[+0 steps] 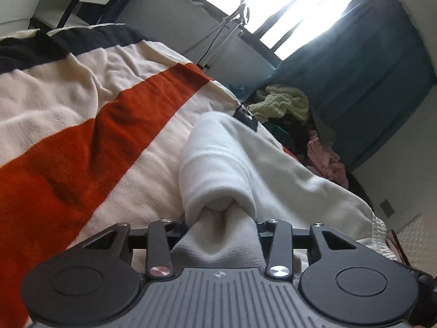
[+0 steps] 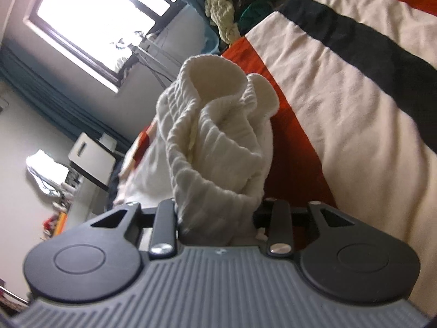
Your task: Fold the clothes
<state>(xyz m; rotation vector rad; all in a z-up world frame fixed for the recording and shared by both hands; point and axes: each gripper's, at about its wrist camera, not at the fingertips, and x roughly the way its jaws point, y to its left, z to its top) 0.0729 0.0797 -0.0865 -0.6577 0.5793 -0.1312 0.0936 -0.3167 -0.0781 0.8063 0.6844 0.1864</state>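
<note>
Both grippers are clamped on the same white garment [image 1: 218,164], which lies bunched on the striped blanket [image 1: 82,136] covering the bed. The left gripper [image 1: 218,224] pinches a rolled edge of it; the right gripper [image 2: 218,216] holds a ribbed, gathered end [image 2: 215,136] that stands up crumpled. To fold well, I'd judge the two should draw apart until the cloth is taut and flat, lift it clear of the blanket, then lay one half squarely over the other. A pile of other clothes [image 1: 281,101] waits beyond the bed.
</note>
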